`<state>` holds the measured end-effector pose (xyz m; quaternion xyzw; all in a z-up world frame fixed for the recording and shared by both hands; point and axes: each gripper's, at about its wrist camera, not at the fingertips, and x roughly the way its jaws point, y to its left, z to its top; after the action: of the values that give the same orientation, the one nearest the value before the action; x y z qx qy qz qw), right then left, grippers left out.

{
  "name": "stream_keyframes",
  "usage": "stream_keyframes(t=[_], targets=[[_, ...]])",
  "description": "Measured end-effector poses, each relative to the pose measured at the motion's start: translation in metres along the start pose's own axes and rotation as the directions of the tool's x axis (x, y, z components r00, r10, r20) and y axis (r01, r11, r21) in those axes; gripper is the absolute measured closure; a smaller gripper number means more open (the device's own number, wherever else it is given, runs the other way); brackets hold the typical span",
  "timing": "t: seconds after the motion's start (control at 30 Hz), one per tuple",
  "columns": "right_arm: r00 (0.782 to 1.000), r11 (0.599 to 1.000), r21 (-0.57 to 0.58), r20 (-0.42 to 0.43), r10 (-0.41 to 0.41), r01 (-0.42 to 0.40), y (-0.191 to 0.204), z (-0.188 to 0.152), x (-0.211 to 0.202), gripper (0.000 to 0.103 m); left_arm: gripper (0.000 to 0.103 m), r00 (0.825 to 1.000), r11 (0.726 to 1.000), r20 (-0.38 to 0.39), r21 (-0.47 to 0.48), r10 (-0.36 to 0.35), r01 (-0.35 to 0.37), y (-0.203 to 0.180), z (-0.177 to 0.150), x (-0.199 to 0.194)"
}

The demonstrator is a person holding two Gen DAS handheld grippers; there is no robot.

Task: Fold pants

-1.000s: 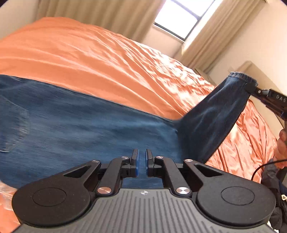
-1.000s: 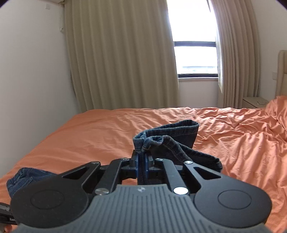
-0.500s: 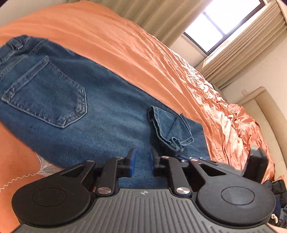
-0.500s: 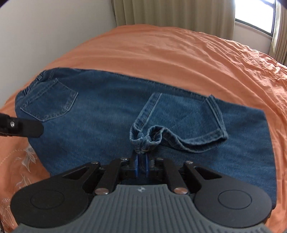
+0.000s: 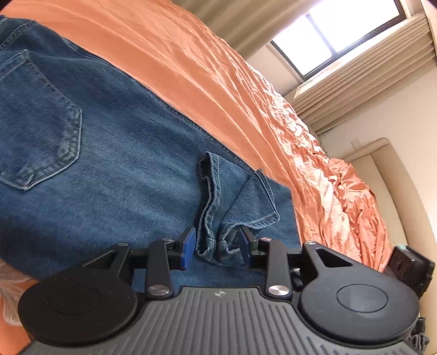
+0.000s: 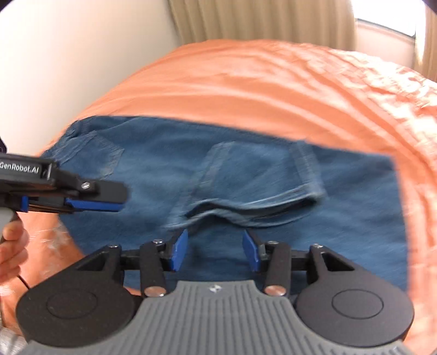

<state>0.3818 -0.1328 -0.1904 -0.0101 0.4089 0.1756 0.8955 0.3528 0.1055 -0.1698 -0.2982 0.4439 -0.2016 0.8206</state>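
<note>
Blue denim pants (image 5: 123, 153) lie flat on the orange bed, back pocket (image 5: 41, 120) up, legs folded back so the hems (image 5: 215, 202) rest on the thigh part. My left gripper (image 5: 217, 247) is open, its blue pads either side of the crumpled hem end, not clamping it. My right gripper (image 6: 215, 250) is open and empty just short of the hems (image 6: 245, 207), over the pants (image 6: 245, 169). The left gripper also shows in the right wrist view (image 6: 92, 203) at the left, by the pocket.
The orange bedspread (image 5: 218, 71) lies wrinkled around the pants. A beige headboard (image 5: 404, 185) stands at the right; curtains (image 6: 259, 19) and a window (image 5: 341, 30) are behind the bed. A wall (image 6: 68, 54) lies past the waist end.
The right gripper carried the leg hems over onto the upper pants, then let go and backed off. The left gripper opened wide and now sits at the hems.
</note>
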Motion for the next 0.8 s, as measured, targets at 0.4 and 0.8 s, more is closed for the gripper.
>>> stream_keyframes(t=[0.4,0.8], targets=[[0.996,0.99,-0.125,-0.057,-0.074,0.067,-0.064,0.009,0.052,0.091,0.065,0.999,0.999,0.041,-0.037,0.035,-0.033,-0.003,0.025,0.046],[0.988,0.979,-0.165,0.074,0.137,-0.123,-0.022,0.051,0.051,0.092,0.065,0.989,0.991,0.145,-0.13,-0.02,0.039,0.005,0.047,0.036]])
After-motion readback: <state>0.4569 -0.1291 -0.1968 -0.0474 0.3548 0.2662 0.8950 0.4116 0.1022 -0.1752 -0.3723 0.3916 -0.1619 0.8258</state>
